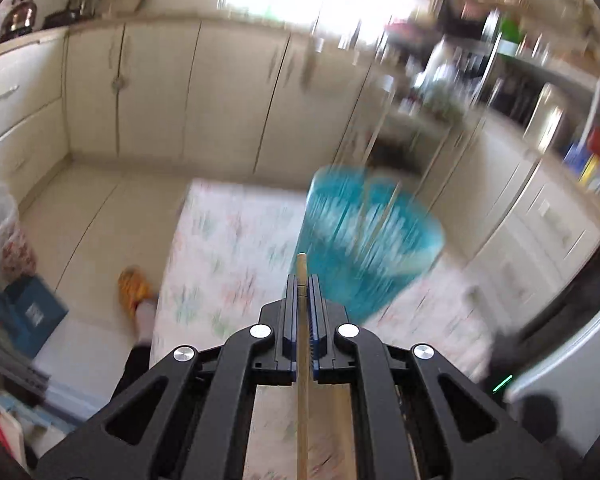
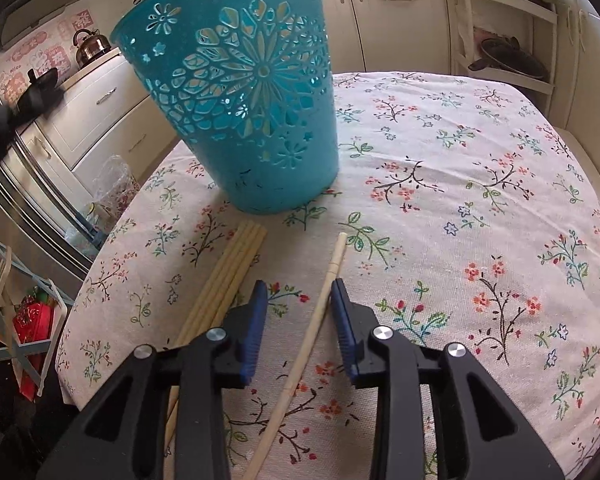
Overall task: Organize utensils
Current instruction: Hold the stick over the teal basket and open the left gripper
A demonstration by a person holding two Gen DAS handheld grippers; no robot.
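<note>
Chopsticks (image 2: 224,280) lie bundled beside teal basket (image 2: 240,92).

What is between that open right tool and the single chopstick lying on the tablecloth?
Nothing visible. The right tool is open with the single chopstick lying between its fingers on the tablecloth. The bundle of chopsticks lies off to the left, and the teal basket stands beyond, clear of the gap.

Left high, right low; shared teal basket (image 1: 364,240).
</note>
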